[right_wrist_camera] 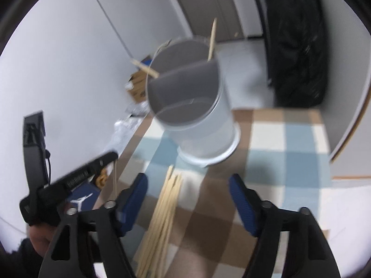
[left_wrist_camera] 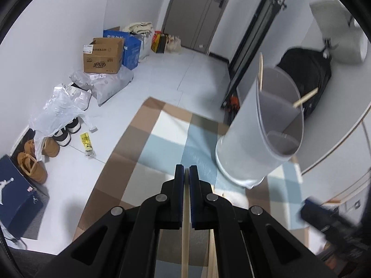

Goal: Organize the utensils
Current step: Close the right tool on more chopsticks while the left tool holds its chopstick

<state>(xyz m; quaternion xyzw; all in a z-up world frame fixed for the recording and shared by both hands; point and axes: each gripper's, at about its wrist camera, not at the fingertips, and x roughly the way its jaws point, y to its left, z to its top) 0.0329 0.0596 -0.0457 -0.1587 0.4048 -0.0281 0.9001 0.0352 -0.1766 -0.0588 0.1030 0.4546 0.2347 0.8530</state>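
Between the clenched pads of the left gripper, left wrist view: one pale wooden chopstick, clamped, running back toward the camera. Up and right of those jaws stands the grey utensil holder on the checked cloth, with a divider inside; two more sticks poke out of its far compartment. Only this view shows the floor clutter left of the jaws: cardboard box, blue box, plastic bags, tan shoes, navy shoebox. Blurred right gripper body at lower right edge.

Right wrist view: right gripper jaws released, wide apart, nothing pressed by the blue pads. A bundle of chopsticks lies flat on the cloth between the jaws, closer to the left pad, tips pointing toward the holder. Holder stands straight ahead beyond the fingertips, well apart from them, blurred. Left gripper appears to the left of the jaws, its chopstick hanging down from it. Black bag against the wall, far right. Loose bundle seen clearly only here.
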